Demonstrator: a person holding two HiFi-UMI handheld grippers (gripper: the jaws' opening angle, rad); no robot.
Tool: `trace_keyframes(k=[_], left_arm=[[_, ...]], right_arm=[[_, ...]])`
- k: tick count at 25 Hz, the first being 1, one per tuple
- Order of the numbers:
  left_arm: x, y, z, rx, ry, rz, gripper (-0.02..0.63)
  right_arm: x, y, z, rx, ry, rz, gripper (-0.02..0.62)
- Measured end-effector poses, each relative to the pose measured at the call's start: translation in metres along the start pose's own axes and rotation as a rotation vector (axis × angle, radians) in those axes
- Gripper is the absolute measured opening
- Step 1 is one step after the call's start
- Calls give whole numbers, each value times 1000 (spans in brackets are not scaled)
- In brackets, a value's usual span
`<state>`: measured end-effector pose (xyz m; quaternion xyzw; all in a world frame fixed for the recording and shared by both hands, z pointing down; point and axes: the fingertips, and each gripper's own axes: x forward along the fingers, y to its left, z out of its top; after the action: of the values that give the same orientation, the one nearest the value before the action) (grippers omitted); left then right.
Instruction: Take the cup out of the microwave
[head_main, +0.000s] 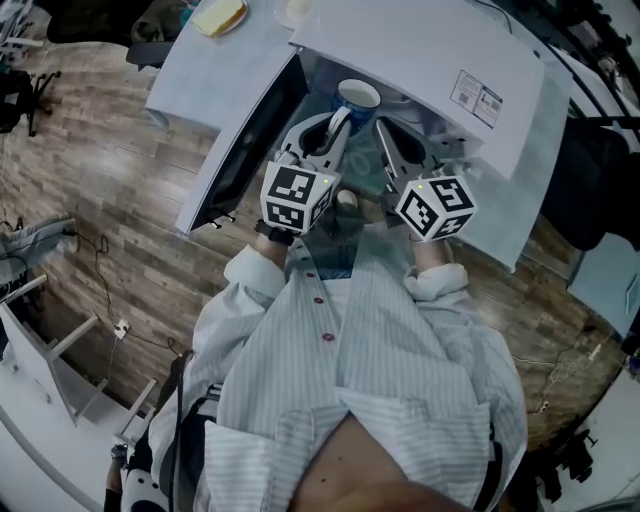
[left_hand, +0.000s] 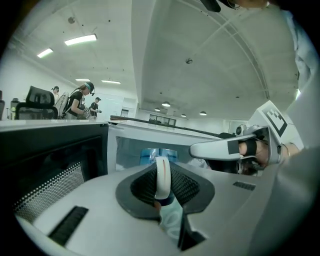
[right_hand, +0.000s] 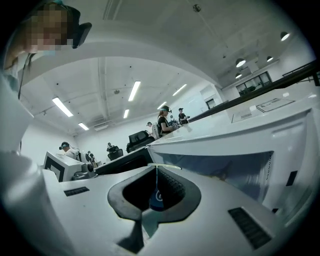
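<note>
Left gripper (head_main: 334, 138) is clamped on the white handle (left_hand: 162, 176) of the blue cup (head_main: 358, 97). The cup sits at the mouth of the open microwave (head_main: 430, 60), door (head_main: 240, 140) swung left. Right gripper (right_hand: 156, 176) is just beside the cup, jaws together.

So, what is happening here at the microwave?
A person works two hand-held grippers at the open microwave. The fingers of the left gripper are closed on the white handle of the blue cup, which sits at the microwave's mouth. The right gripper is just beside the cup, fingers together, with nothing clearly held.
</note>
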<state>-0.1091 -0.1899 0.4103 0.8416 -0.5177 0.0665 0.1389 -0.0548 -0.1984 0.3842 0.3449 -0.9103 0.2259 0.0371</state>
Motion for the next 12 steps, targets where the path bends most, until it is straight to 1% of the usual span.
trace_keyframes(k=[6,12], left_arm=[[-18,3,13,-15,-24,24,61],[-33,-2,35,-5,-72,29,61]], right_arm=[[-2,16,15,-35,-11,41,35],[-4,24,30,-74,-22,66,35]])
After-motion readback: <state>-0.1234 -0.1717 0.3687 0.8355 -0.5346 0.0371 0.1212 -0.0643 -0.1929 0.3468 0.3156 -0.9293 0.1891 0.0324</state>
